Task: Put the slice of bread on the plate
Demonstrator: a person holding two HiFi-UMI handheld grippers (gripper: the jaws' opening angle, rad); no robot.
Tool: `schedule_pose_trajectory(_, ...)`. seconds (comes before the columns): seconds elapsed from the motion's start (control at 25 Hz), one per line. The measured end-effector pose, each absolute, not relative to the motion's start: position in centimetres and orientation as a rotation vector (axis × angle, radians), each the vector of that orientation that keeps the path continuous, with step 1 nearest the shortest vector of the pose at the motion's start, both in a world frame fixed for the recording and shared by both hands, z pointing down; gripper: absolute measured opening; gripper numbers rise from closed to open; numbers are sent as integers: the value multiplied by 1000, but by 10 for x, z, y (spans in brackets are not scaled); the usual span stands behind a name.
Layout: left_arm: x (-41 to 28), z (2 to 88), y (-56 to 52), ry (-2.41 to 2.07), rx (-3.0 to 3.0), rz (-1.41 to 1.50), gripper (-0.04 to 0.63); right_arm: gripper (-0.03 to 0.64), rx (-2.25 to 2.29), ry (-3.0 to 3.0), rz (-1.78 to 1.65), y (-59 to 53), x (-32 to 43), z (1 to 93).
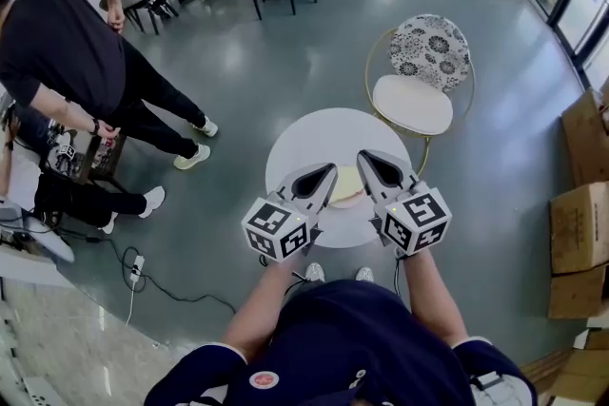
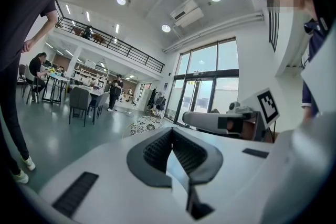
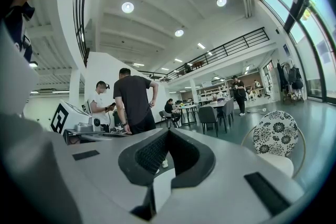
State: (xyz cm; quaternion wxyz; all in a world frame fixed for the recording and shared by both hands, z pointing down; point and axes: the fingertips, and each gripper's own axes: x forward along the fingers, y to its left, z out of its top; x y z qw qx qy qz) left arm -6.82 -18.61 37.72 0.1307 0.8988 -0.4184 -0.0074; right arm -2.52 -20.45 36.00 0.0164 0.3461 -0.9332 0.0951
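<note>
Presently two closed, empty tools, left tool (image 1: pixel 330 170) and right tool (image 1: pixel 363 155), flank one bread slice (image 1: pixel 347 186)

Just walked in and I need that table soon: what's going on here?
A person holds a gripper in each hand above a small round white table. The left gripper and the right gripper are both shut and empty, hovering on either side of a slice of bread lying on the table. Nothing grips the bread, and whether a plate sits under it is unclear.
</note>
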Motion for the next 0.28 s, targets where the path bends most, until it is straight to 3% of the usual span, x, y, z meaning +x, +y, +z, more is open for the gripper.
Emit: schedule_pose_trajectory(0.28,-66,379,-183,-1208,2610,-21,7,6,1075,-2907,289,-202,-24,360)
